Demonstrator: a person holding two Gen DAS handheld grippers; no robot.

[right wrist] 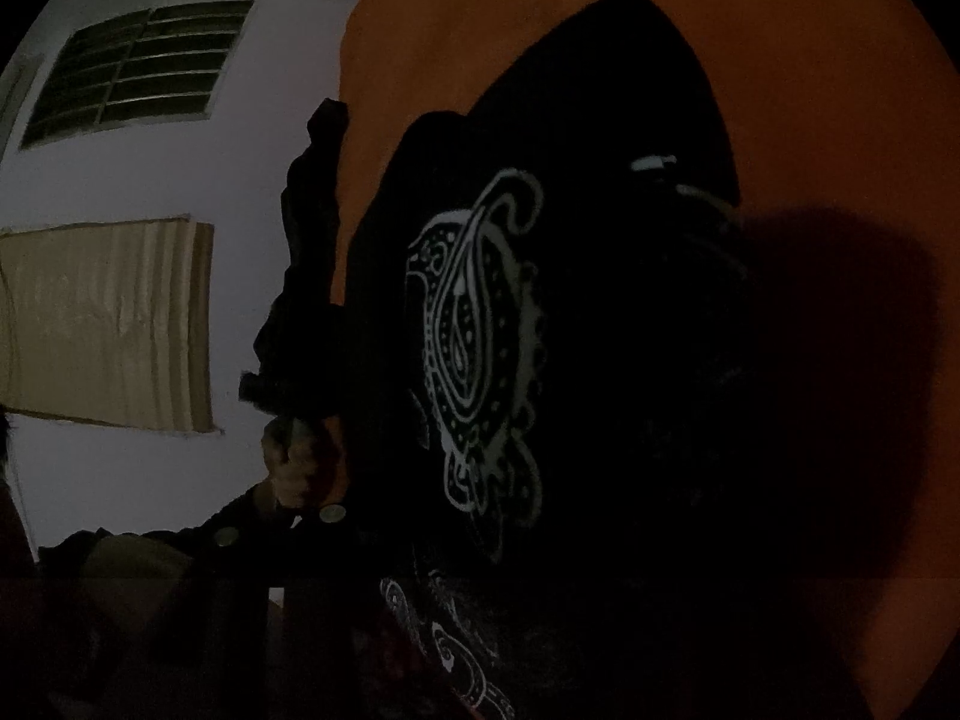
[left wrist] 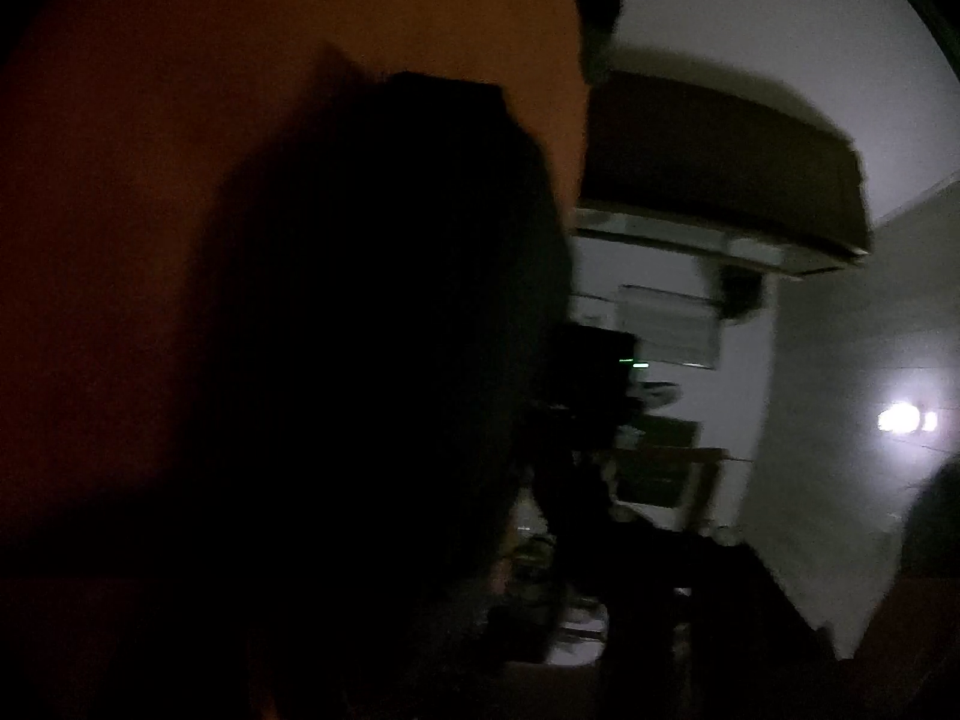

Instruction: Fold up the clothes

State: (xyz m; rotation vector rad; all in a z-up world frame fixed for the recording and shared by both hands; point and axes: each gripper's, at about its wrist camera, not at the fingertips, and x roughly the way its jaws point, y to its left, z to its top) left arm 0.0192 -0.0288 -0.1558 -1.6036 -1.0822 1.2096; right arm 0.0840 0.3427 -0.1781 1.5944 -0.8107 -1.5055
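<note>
The scene is very dark. An orange cloth (left wrist: 240, 120) hangs close in front of the left wrist camera and also fills the right part of the right wrist view (right wrist: 810, 90). A black fabric with a white paisley print (right wrist: 480, 324) hangs in front of it in the right wrist view. In the left wrist view a dark shape (left wrist: 390, 360) covers the middle, where my left gripper's fingers cannot be made out. In the right wrist view a hand (right wrist: 294, 462) holds up the other gripper (right wrist: 306, 276) at the cloth's left edge. My right gripper's own fingers are lost in the dark.
A white wall with a barred vent window (right wrist: 138, 66) and a cardboard sheet (right wrist: 108, 318) shows in the right wrist view. The left wrist view shows a ceiling (left wrist: 780, 30), a dark overhead ledge (left wrist: 720, 162), shelves with clutter (left wrist: 660, 450) and a bright lamp (left wrist: 906, 420).
</note>
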